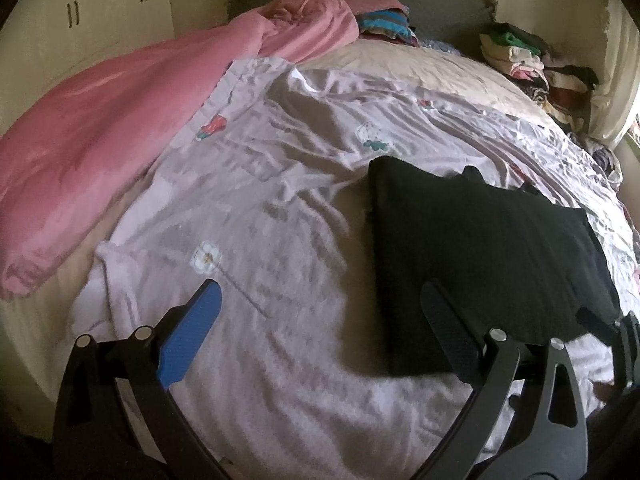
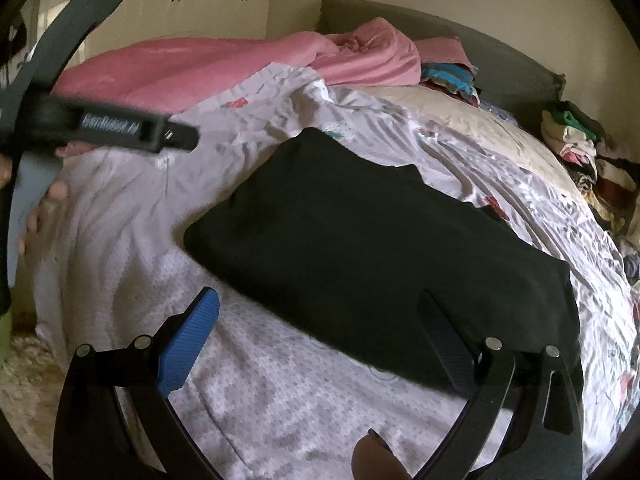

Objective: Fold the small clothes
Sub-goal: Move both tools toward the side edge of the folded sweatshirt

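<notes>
Rumpled printed bedsheet (image 1: 280, 216) (pink blanket (image 1: 100, 128) beside).

Ahead of the tongs, wrinkled white printed bedsheet (image 1: 280, 208) over a cream mattress (image 1: 420, 64). Far left, rumpled pink blanket (image 1: 100, 120). Beyond, dark grey padded headboard (image 2: 500, 56), striped folded pile (image 1: 384, 24). Far right, stacked mixed laundry (image 1: 520, 60). Behind, cream wardrobe doors (image 2: 208, 0).

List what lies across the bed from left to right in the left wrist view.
Pink blanket → white patterned sheet → black folded garment → stack of folded clothes by the wall at far right.
</notes>
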`<state>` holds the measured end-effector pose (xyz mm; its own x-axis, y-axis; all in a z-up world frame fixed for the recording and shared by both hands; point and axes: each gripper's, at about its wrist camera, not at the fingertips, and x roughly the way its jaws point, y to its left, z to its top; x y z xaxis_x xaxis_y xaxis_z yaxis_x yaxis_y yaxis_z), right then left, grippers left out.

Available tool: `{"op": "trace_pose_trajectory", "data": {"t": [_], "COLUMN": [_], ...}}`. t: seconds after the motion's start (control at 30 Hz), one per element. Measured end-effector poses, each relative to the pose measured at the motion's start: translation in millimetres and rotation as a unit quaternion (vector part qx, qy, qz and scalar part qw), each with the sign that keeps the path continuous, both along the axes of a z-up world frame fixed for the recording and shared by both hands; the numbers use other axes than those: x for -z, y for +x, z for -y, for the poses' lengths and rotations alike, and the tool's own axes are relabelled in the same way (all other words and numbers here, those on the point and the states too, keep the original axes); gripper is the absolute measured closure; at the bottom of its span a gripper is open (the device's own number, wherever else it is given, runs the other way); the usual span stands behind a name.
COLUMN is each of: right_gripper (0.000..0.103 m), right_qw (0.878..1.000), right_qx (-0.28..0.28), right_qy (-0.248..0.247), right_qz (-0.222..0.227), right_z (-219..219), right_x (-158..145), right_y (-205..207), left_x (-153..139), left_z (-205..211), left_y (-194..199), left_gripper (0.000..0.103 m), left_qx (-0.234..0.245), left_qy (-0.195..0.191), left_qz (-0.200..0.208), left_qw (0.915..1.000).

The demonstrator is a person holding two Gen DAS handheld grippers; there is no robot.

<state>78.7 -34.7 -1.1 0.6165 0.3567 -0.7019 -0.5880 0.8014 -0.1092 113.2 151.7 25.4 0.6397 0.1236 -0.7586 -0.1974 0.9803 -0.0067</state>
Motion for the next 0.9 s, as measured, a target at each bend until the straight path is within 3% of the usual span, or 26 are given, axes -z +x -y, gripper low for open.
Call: {"op": "trace_pose_trajectory", "data": {"t": [0.53, 0.9], "right_gripper": [0.004, 0.004], "right_qw": [0.996, 0.992], "right_qx": [-0.033, -0.030], "right_qy": [-0.088, -0.118], "right_qz": [0.009, 0.028], "right_z": [-42.9, -60.9], "right_x": [40.1, 56.8], "right_y": [13.6, 28.9], "left_x": [7.7, 28.9], "left_z": [4.0, -6.5], "left_y": [55.8, 77.6], "left_gripper": [0.010, 0.010], "left_qx": [0.019, 0.014], "left_qy": [0.024, 0.008], "left_qz": [-0.027, -0.049], "left_qw": [0.9992, 0.9987]}}
